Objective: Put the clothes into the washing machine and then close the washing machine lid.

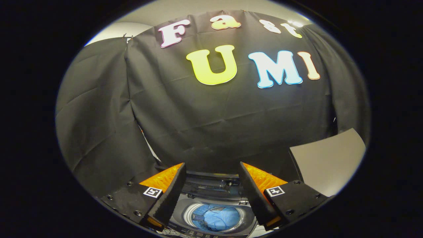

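Jaws spread wide, holding nothing; gripper hangs above the washing machine at bottom centre. Blue clothes already lie in the drum. Raised lid stands behind: hook its top edge, swing down slowly.

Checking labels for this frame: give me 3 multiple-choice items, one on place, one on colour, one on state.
1. Where are the clothes?
A. In the washing machine drum
B. Hanging on the wall
C. Held by the gripper

2. What colour are the clothes?
A. Red
B. Blue
C. Yellow

3. How does the gripper stand?
A. Shut on the clothes
B. Shut on the lid
C. Open, holding nothing

Answers:
1 A: the cloth lies inside the round drum, below and between the fingers.
2 B: the bundle in the drum is blue.
3 C: the fingers stand wide apart above the machine with nothing between them; the lid is up.
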